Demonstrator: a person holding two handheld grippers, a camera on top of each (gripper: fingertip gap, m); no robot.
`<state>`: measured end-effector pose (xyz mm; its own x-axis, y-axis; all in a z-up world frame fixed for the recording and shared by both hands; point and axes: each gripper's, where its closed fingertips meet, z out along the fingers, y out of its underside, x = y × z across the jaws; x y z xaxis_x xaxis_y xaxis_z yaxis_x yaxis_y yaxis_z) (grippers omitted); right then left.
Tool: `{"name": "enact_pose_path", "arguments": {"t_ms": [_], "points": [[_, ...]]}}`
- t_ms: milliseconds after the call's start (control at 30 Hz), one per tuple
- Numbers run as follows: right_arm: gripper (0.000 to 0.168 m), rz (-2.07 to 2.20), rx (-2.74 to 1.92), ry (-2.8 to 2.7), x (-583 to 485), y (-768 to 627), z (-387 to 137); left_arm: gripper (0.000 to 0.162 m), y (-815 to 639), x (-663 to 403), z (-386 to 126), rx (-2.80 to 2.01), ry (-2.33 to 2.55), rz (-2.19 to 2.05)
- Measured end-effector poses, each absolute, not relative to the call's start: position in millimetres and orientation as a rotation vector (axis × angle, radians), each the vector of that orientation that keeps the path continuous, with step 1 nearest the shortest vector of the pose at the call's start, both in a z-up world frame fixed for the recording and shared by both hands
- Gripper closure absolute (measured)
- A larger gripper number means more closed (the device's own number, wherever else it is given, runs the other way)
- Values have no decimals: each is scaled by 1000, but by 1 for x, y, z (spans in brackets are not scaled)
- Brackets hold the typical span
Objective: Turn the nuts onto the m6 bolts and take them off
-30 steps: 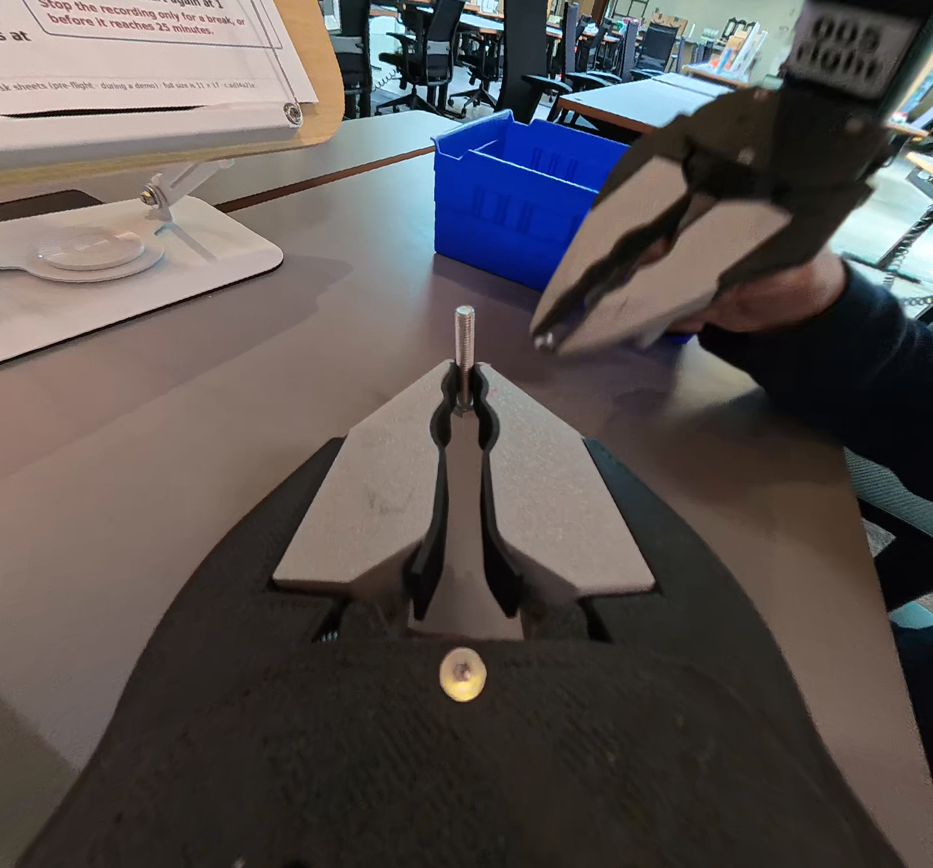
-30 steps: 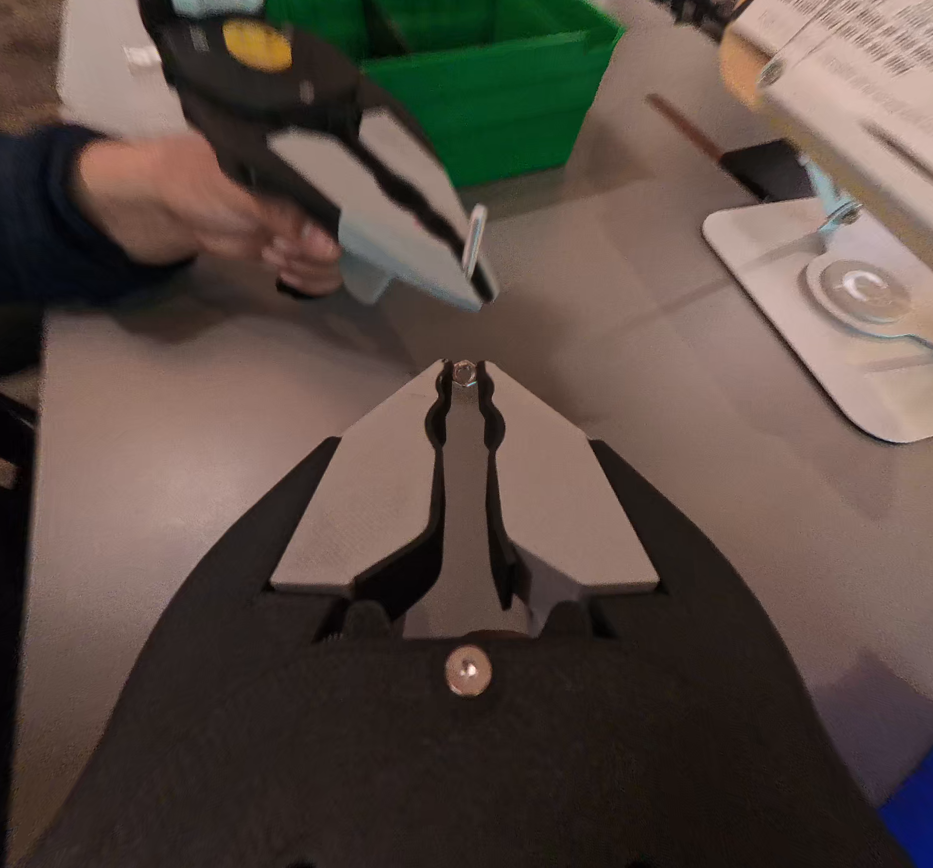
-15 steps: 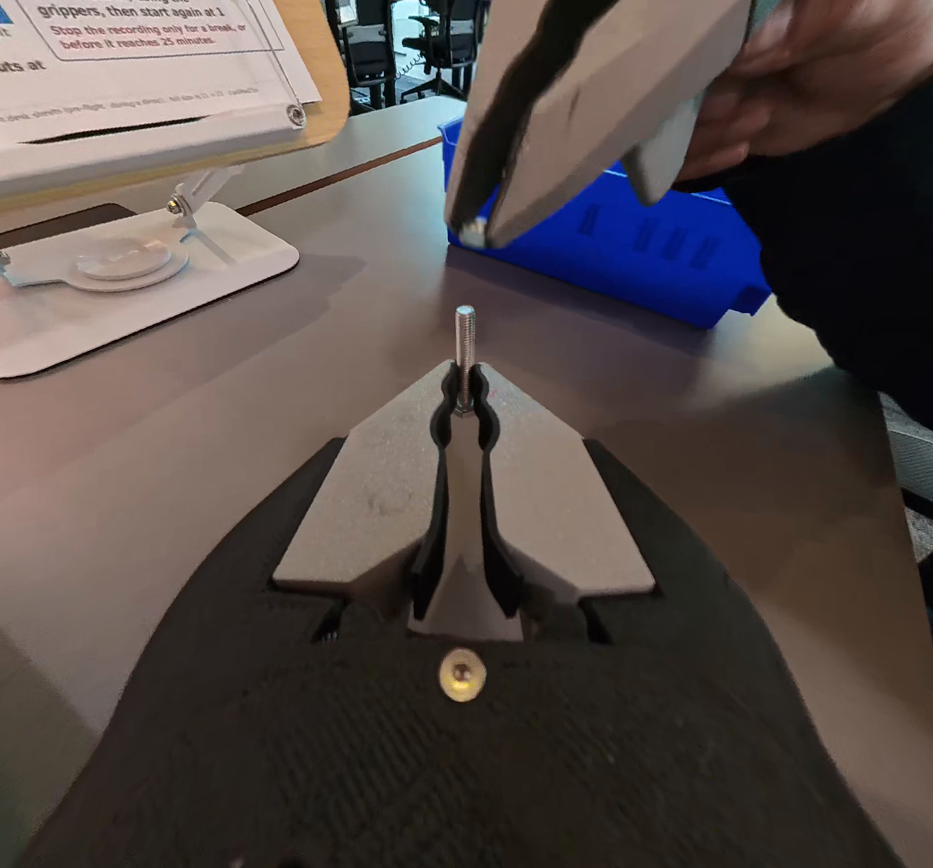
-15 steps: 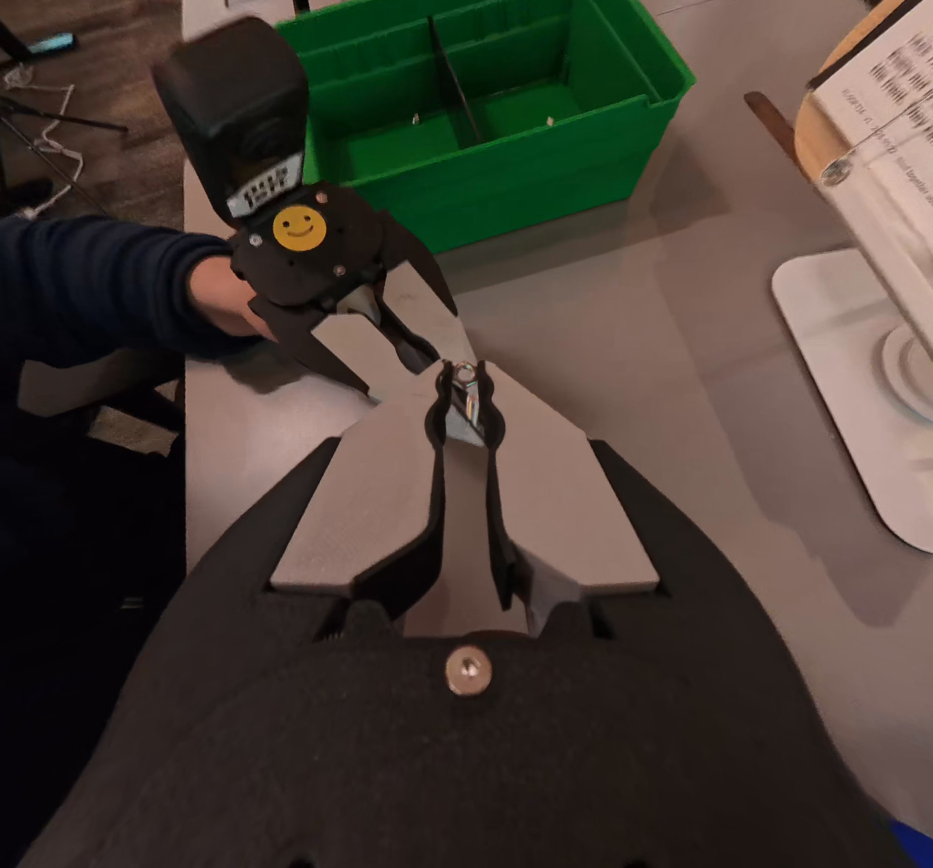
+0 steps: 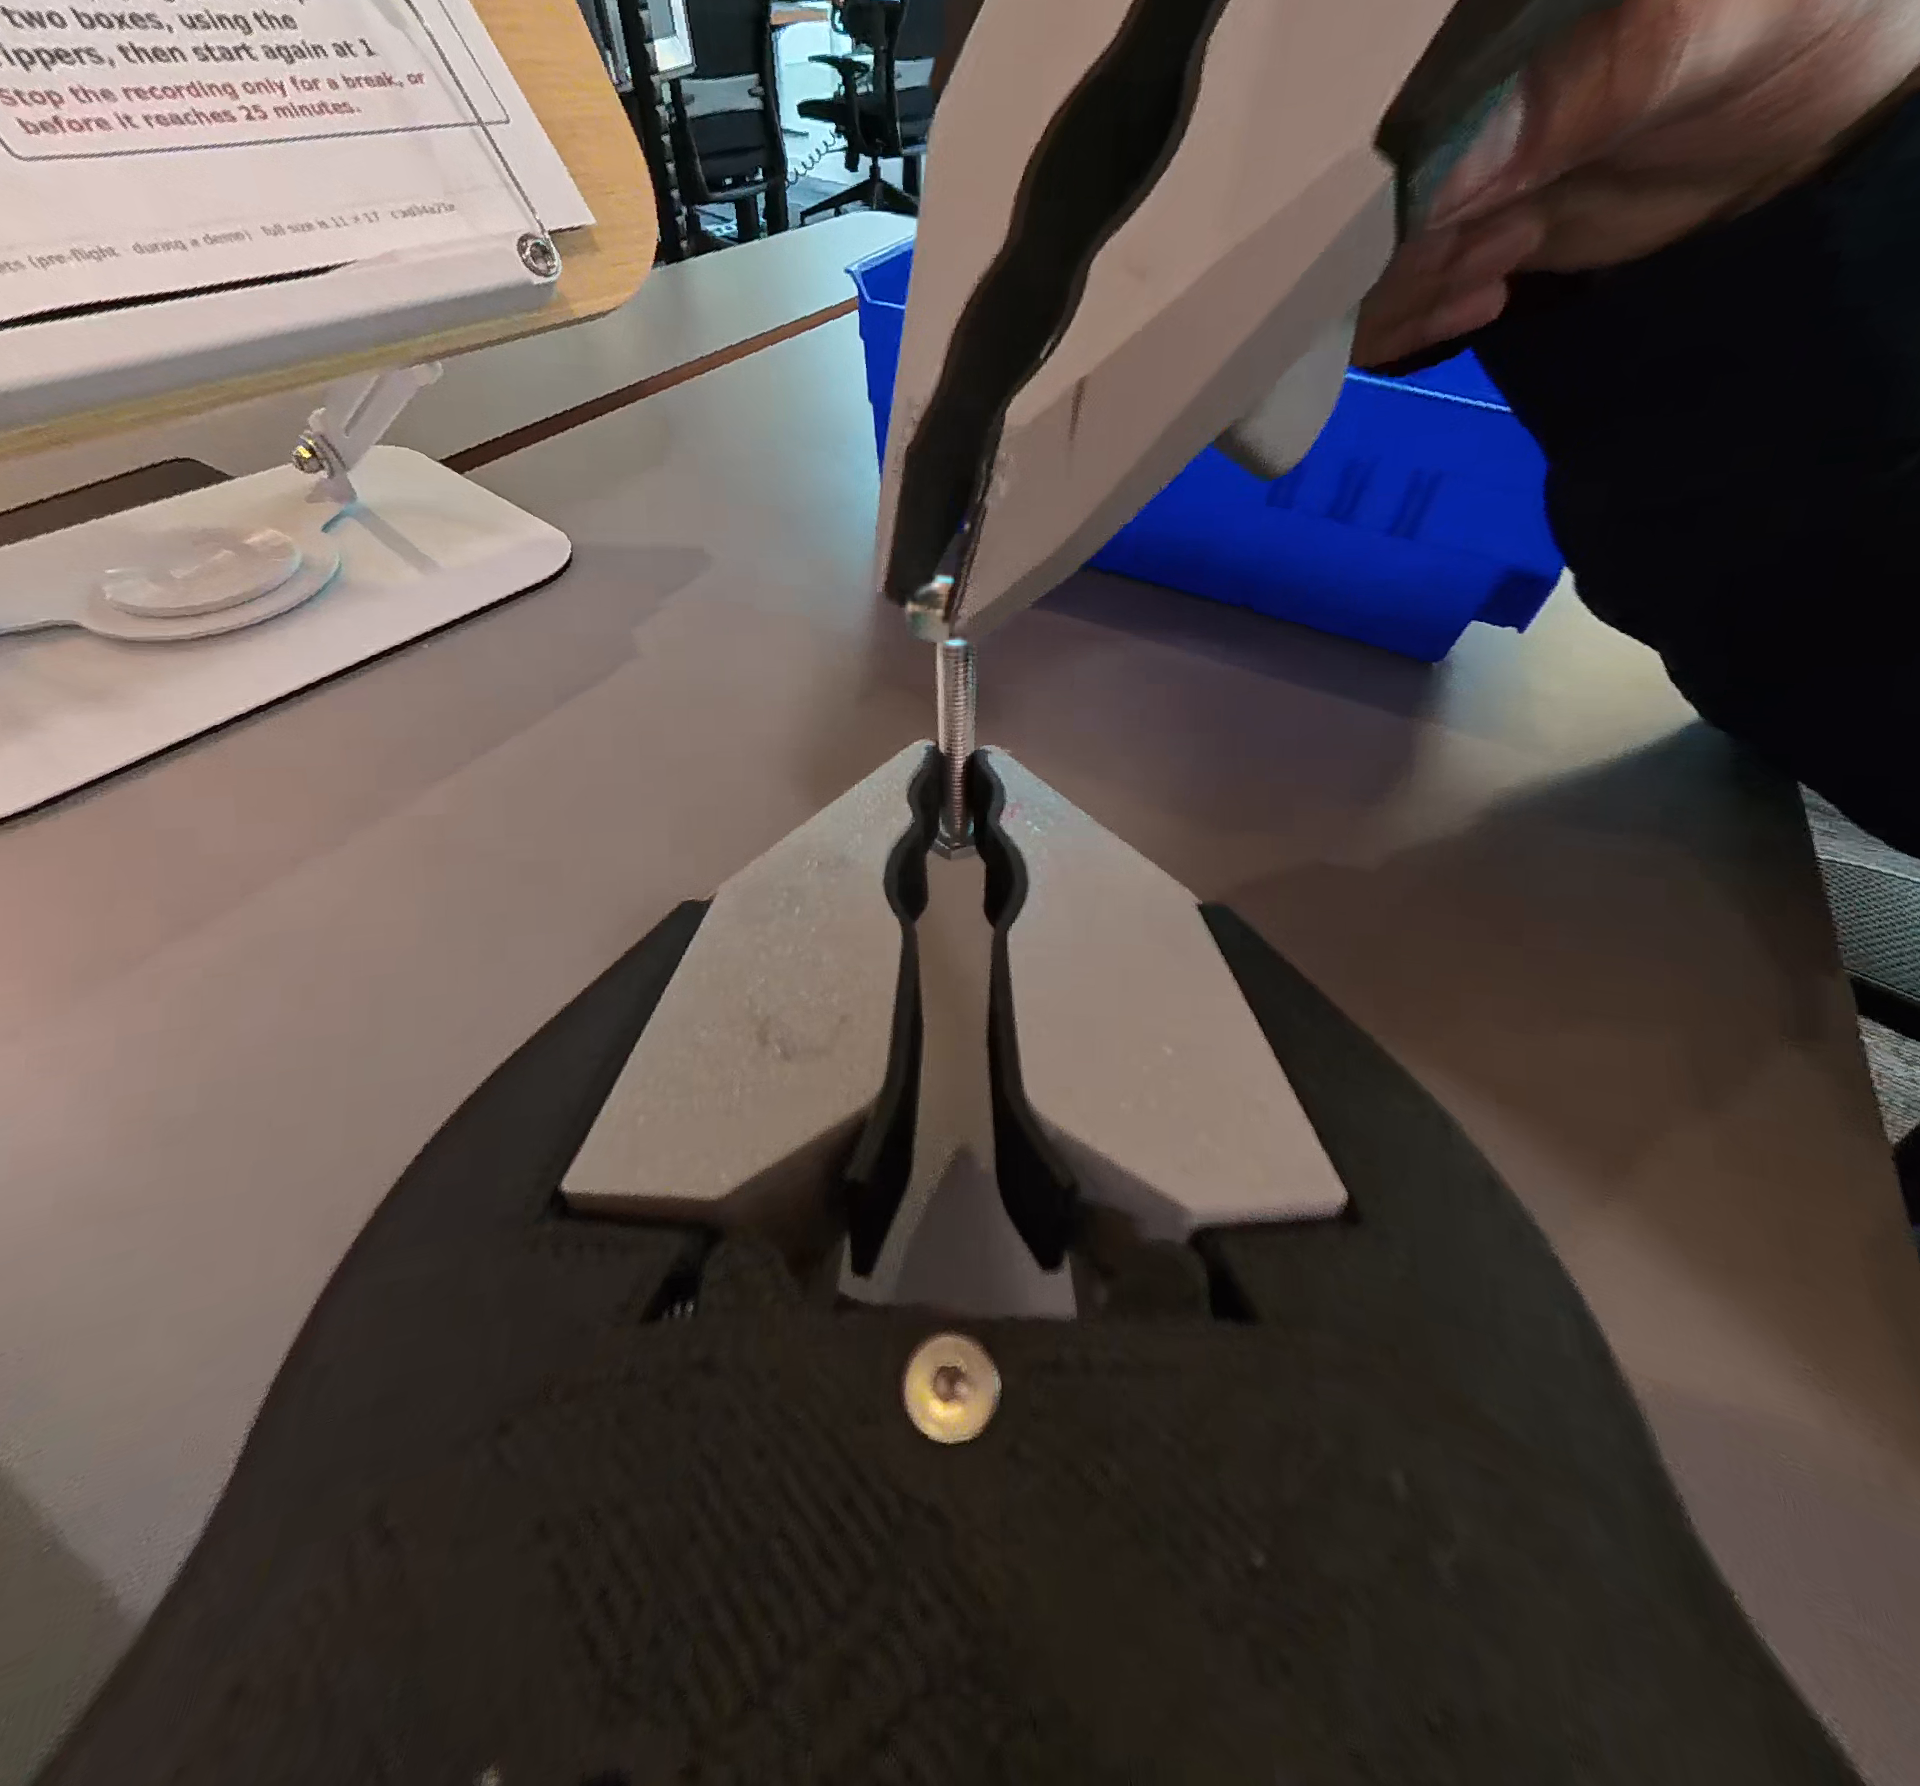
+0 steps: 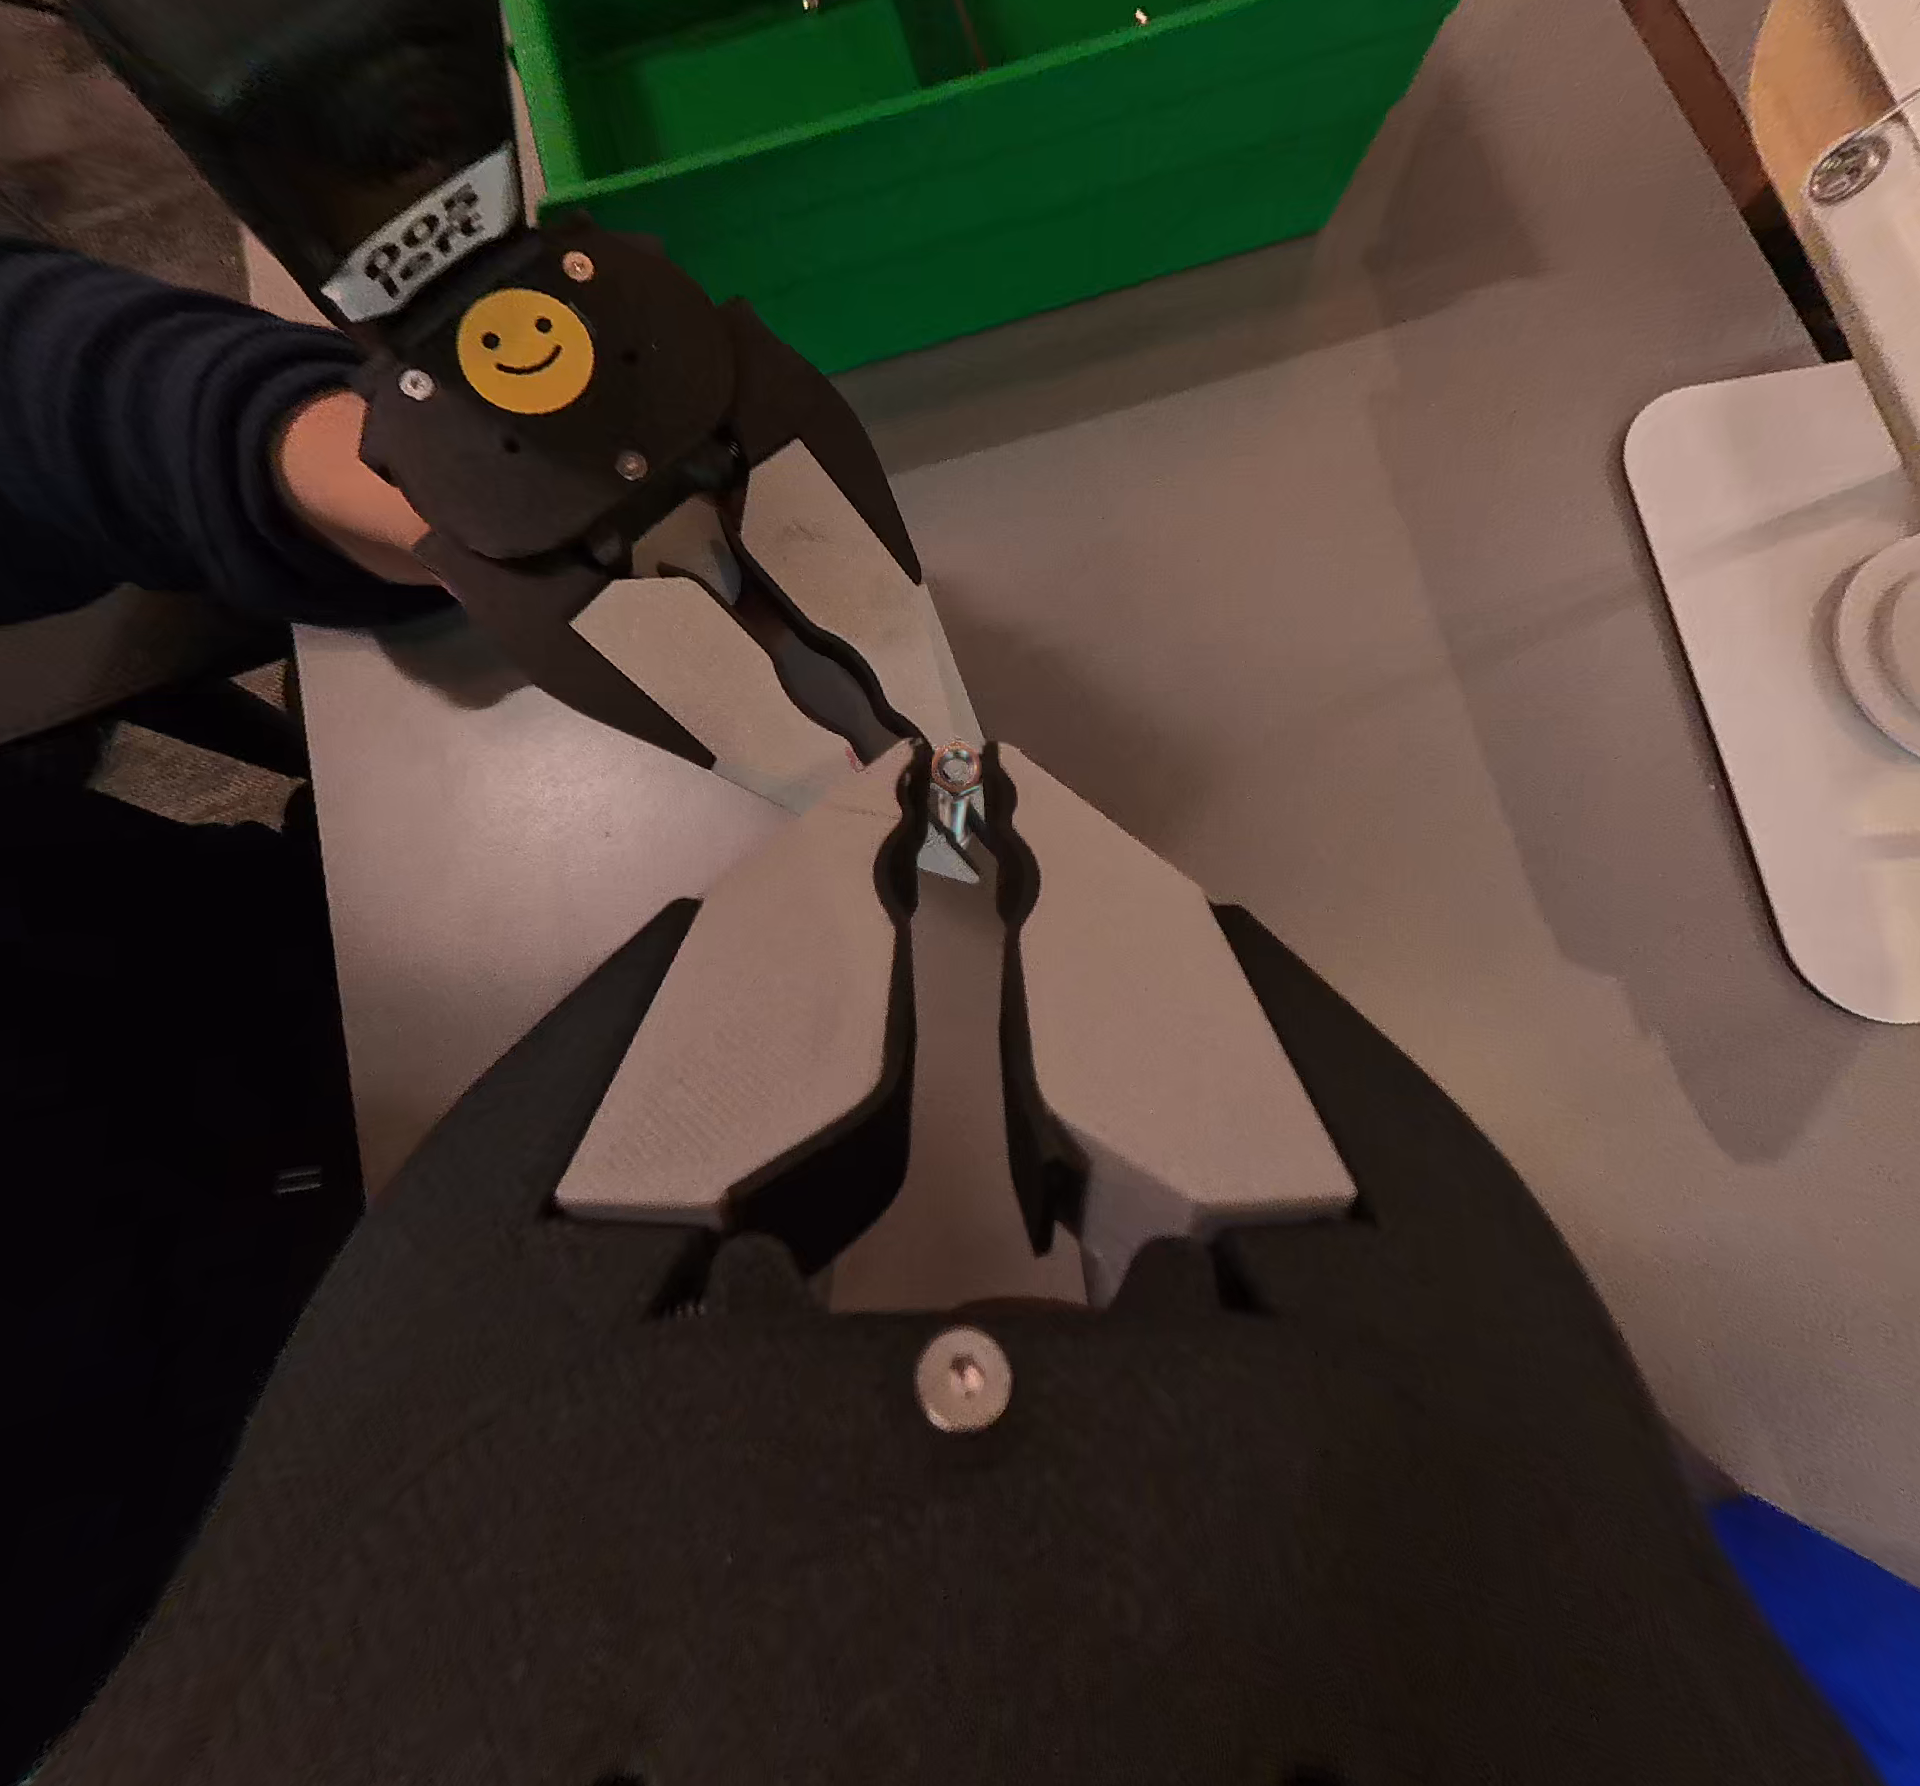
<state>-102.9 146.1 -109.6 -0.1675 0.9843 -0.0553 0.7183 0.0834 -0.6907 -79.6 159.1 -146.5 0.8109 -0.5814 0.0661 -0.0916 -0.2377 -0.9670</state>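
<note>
Both claws are clamped: your left gripper (image 5: 954,780) holds the bolt (image 5: 954,697) upright, your right gripper (image 6: 958,768) pinches the nut (image 5: 932,606) directly above its tip. Nut and thread seem to touch, slightly off-axis

1. The bolt (image 5: 955,708) head sits hidden between the left gripper's (image 5: 953,780) closed jaws.
2. Two small metal pieces in the green bin (image 6: 935,136) are too small to identify.
3. The blue bin (image 5: 1340,510) is cut off behind the right gripper (image 5: 940,593).
</note>
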Motion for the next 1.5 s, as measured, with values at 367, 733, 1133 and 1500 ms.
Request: {"name": "enact_pose_path", "arguments": {"t_ms": [367, 733, 1133, 1500], "points": [[161, 841, -1690, -1949, -101, 145, -111, 159, 158, -80, -144, -1769, 526, -486], [162, 837, -1692, -1961, -100, 144, -113, 159, 158, -80, -144, -1767, 525, -481], [161, 837, -1703, -1968, -99, 144, -115, 158, 158, -80, -147, -1774, 542, -454], [161, 840, -1704, -1966, -100, 144, -115, 159, 158, -80, -147, -1775, 538, -460]]}}
